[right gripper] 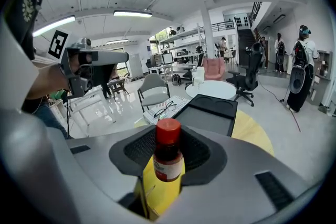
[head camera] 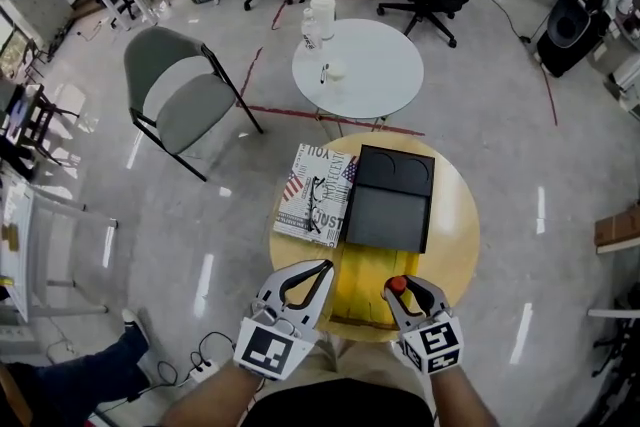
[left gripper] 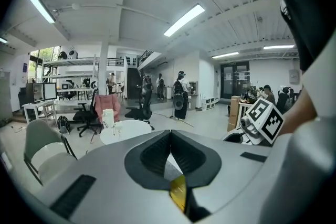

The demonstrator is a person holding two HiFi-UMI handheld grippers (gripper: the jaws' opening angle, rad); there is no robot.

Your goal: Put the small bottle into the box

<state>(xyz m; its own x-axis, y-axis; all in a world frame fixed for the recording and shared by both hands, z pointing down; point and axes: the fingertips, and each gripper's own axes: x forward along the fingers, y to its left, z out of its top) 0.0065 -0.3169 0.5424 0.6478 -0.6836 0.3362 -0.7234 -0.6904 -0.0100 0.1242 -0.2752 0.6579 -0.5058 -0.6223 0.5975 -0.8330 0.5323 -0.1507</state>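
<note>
Looking down through the head view, I see the right gripper (head camera: 408,292) at the lower middle of the frame, its jaws clamped on the small bottle (right gripper: 168,150). The bottle stands upright between the pads with its red cap (head camera: 397,284) poking up above them. Lower left of it sits the left gripper (head camera: 323,267), and its own view shows the jaw tips pressed together with nothing between them. Both grippers hover over the near edge of the round wooden table (head camera: 456,237), above a flat yellow piece (head camera: 361,287) lying there. Just above that, near the centre of the frame, the black box (head camera: 388,220) lies open, with two round recesses along its far end; I can't make out anything inside it. The bottle is apart from the box, on the lower side of it in the frame. Touching the box's left side is a printed magazine (head camera: 308,177) with a pair of glasses (head camera: 318,202) on top. Higher in the frame, a white round table (head camera: 375,75) and a grey chair (head camera: 180,97) stand on the floor.
</note>
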